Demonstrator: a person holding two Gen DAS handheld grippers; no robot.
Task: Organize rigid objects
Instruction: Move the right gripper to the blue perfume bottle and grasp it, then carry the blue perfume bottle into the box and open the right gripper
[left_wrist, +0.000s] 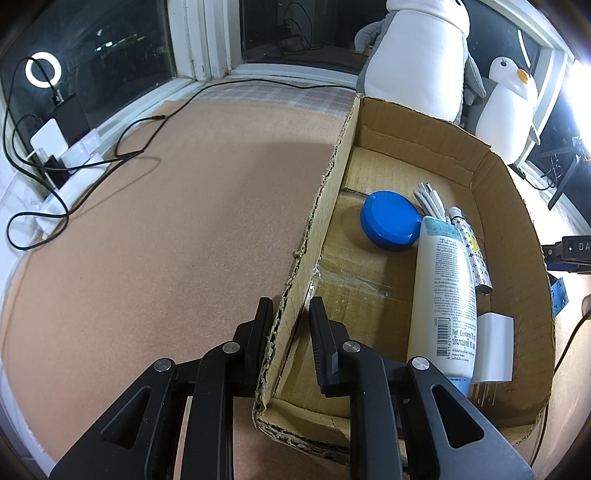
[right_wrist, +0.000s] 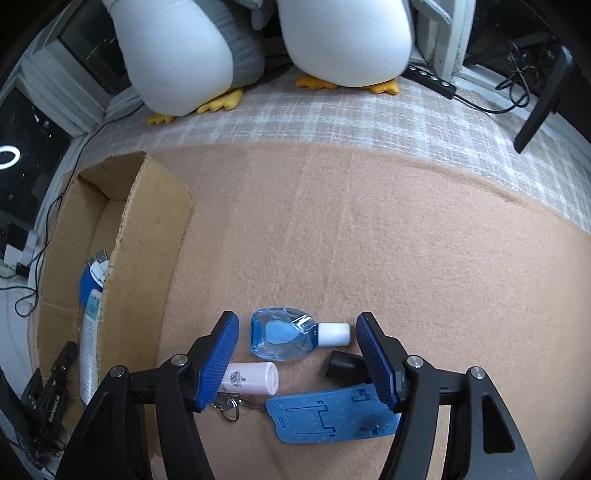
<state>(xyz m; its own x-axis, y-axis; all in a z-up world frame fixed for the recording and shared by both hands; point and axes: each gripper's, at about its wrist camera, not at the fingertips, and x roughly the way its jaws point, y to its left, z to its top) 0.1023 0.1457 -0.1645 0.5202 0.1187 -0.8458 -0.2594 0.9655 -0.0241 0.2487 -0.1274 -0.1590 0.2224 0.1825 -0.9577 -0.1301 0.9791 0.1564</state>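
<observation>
Left wrist view: left hand-held gripper is clamped on the near side wall of the cardboard box, one finger outside, one inside. Only this view shows the box floor: blue round lid, coiled white cable, white lotion bottle lying lengthwise, patterned tube beside it, white charger block against the bottle's lower end. The box's cut edges are ragged and corrugated, with clear tape across the floor.

Right wrist view: right hand-held gripper stands wide open, its ribbed blue pads on either side of a small clear blue bottle with a white cap, not touching it. The bottle lies on the felt-like tan tabletop, outside the box. Nearer the camera lie a pale pink cylinder, a key ring, a flat blue plastic stand and a small black piece.
</observation>
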